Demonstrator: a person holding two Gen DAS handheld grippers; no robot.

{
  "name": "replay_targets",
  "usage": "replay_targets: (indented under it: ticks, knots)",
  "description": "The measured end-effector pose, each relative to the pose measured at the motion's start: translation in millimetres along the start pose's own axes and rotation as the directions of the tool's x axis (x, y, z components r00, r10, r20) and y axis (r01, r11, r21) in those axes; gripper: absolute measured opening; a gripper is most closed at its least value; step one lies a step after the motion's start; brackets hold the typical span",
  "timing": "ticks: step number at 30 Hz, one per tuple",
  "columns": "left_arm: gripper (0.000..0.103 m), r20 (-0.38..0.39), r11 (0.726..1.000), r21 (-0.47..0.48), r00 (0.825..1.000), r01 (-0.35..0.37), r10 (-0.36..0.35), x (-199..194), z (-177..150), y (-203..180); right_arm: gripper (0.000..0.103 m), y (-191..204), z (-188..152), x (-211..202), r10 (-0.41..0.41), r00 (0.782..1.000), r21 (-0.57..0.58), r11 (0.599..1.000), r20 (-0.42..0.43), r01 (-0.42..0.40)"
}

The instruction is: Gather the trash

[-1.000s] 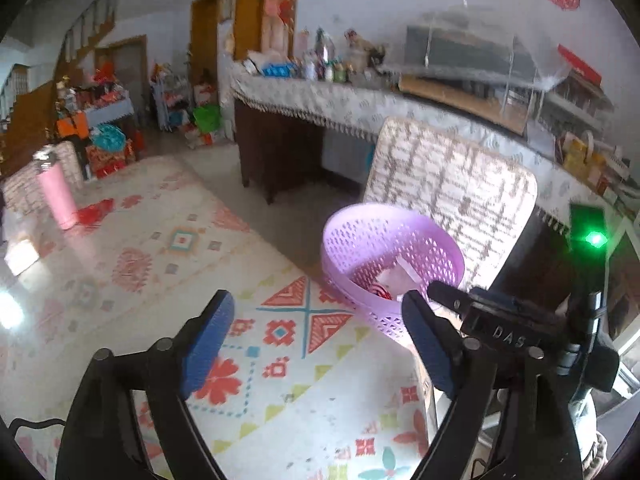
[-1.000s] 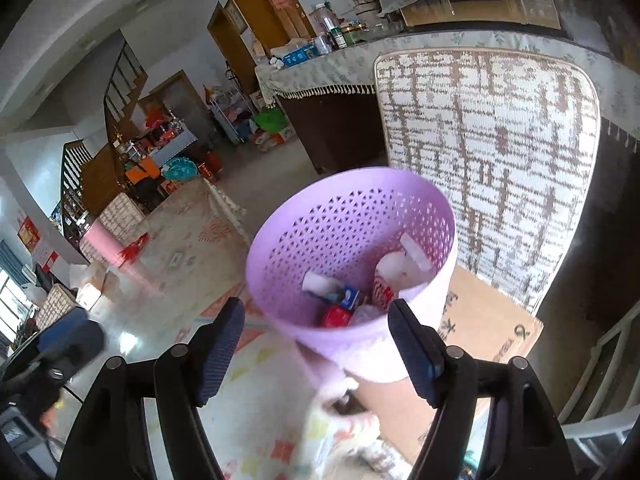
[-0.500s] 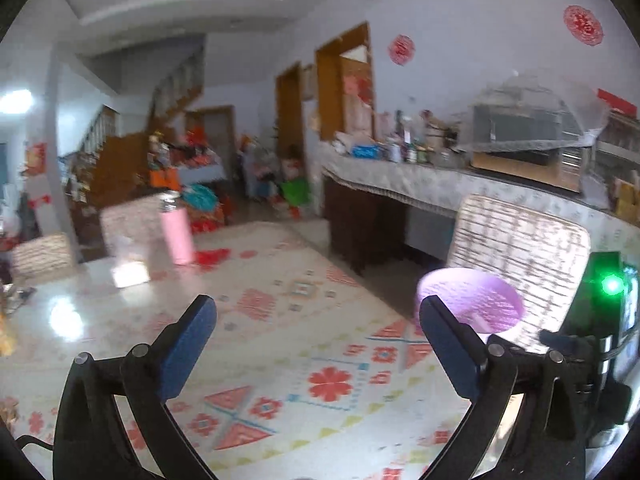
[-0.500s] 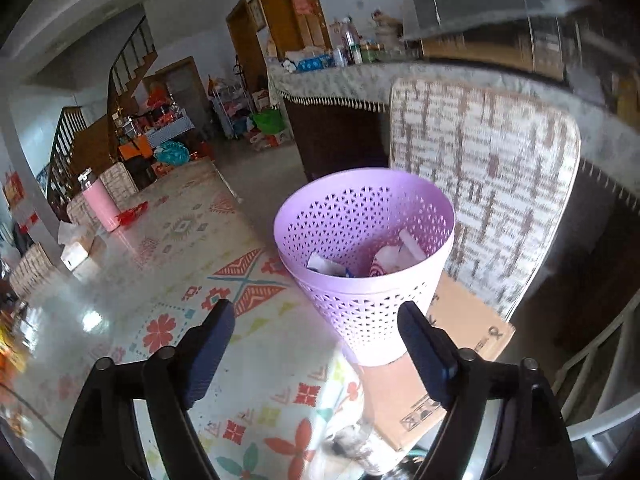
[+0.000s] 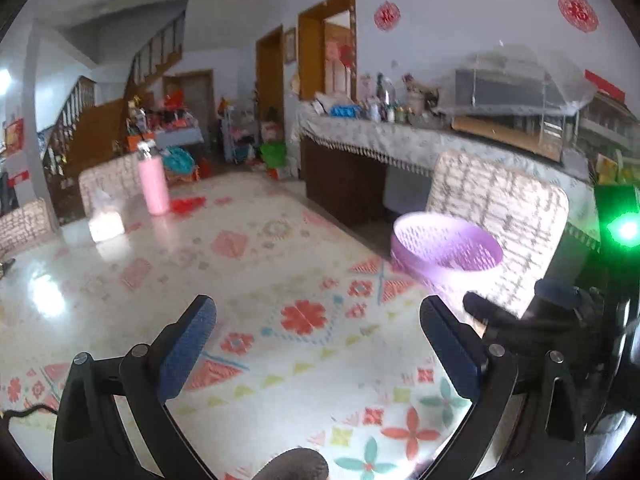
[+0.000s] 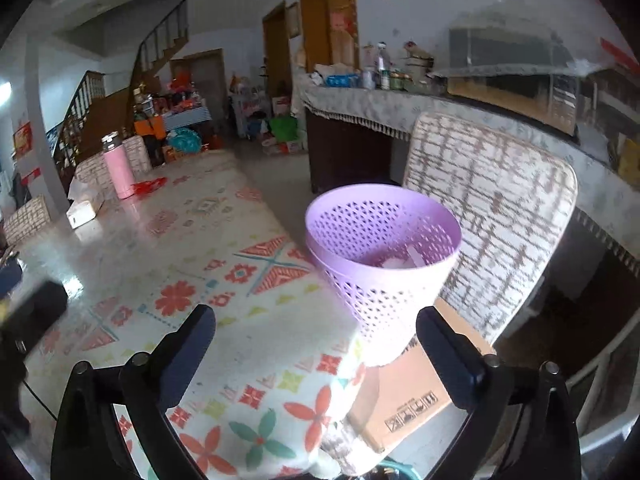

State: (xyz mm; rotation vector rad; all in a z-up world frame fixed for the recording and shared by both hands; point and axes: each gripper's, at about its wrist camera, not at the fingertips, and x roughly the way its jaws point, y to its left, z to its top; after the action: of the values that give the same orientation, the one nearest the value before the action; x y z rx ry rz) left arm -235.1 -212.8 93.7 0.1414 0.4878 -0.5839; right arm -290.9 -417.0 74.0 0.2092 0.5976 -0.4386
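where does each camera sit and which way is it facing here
Left wrist: sits on the left tool, looks forward and slightly down across the glossy patterned tablecloth; its open blue-padded fingers show, plus the right tool's black body.
Right wrist: sits on the right tool, faces the lilac perforated plastic basket; open fingers show.
Shared: basket, pink cylindrical flask, woven chair back.

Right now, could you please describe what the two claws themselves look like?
Both look alike. The left claw has two black angular arms with round silver bolts, each tipped with a dark blue textured pad; a thin black cable trails at its lower left. The right claw has the same black frame, bolts and blue pads.
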Motion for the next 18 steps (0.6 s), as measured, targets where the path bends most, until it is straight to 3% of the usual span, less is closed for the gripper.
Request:
replay_targets:
  ticks: [7,18]
  knots:
    - [0.101,-0.074,0.999,-0.014,0.997,0.038,-0.039,12,-16,-8,0.102,-25,-11,-4,-0.042,0.999,0.052,0.998,-0.024,0.043]
    - [0.101,-0.146,0.999,-0.009,0.988,0.052,-0.052,23,-31,-12,0.102,-21,-27,1,-0.038,0.997,0.029,0.999,-0.060,0.040]
